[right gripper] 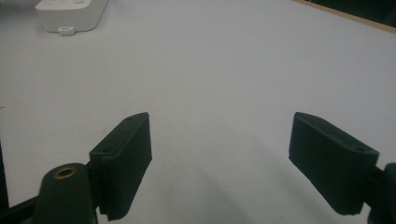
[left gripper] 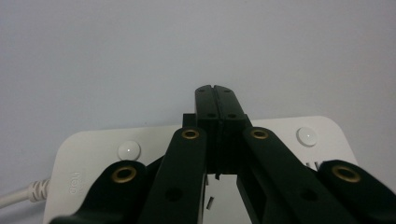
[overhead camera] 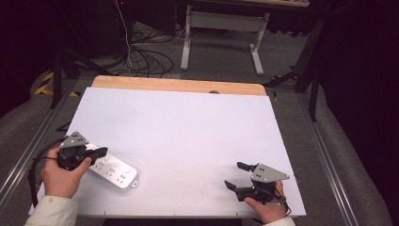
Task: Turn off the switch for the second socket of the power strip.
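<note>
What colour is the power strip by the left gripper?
White, with round white buttons; the power strip shows best in the left gripper view, under the left gripper.

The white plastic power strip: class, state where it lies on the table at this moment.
In the high view the white plastic power strip lies near the front left corner of the white table, under the shut fingers of the left gripper, far from the right gripper.

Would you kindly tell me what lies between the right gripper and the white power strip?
Nothing: in the high view, bare white table separates the right gripper from the power strip.
</note>
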Demonstrator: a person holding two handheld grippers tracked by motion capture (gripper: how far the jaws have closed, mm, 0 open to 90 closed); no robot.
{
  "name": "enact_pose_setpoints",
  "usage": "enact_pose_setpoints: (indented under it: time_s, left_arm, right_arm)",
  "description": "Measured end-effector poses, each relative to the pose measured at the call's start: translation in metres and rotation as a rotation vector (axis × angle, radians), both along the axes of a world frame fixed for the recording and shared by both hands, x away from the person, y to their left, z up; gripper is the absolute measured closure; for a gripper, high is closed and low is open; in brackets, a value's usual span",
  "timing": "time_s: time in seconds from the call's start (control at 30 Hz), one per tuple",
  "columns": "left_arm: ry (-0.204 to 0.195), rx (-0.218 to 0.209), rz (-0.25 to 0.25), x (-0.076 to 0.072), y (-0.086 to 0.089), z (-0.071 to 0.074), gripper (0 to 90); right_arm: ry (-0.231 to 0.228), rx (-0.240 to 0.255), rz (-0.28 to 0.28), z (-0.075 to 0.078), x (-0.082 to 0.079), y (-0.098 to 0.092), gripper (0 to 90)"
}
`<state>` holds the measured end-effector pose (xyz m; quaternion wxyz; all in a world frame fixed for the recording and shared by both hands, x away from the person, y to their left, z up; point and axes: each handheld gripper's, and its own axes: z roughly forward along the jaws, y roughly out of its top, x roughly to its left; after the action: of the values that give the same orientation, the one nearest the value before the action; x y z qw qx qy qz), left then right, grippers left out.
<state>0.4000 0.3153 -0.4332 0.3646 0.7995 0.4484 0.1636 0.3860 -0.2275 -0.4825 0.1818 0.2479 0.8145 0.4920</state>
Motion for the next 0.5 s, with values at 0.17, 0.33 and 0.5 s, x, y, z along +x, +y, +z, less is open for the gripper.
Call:
enact_pose_setpoints:
  time_s: [0.17,0.33,0.5]
  left_arm:
    - [0.023,0.014,-0.001,0.0026,-0.0017,-0.0025,89.8]
    - [0.044,0.047,0.006,0.0052,-0.0023,-0.0052,89.8]
    - [0.064,0.064,0.010,0.0073,-0.0037,-0.0083,89.8]
  right_arm:
    - [0.002,0.000,-0.002,-0.0001,0.0001,0.0000,21.8]
    - [0.002,0.000,-0.001,-0.0001,0.0001,0.0000,21.9]
    - [0.003,0.001,0.001,-0.0002,0.0001,0.0001,21.9]
